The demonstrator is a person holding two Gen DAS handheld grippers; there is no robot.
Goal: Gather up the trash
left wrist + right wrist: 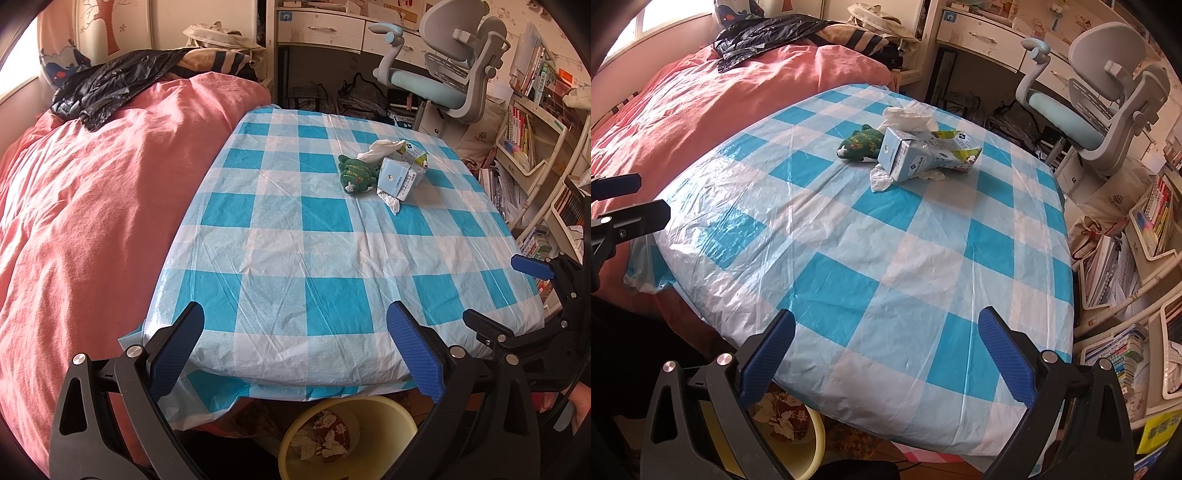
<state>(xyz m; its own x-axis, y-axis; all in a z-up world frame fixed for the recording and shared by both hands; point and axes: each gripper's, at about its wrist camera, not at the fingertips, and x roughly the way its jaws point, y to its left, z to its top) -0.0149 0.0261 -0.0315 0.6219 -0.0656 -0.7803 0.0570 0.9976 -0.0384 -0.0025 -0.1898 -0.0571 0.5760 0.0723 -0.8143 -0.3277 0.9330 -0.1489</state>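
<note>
Left gripper (295,347) gapes wide, empty, above the yellow bin (384,439). Right gripper (886,350) also wide, empty — far ahead of both on the checked cloth (849,266) lie green toy (860,144), tissue (908,114), milk carton (923,155), touching.

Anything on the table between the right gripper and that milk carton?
No. In the right wrist view, only bare checkered tablecloth lies between the open right gripper and the carton.
</note>
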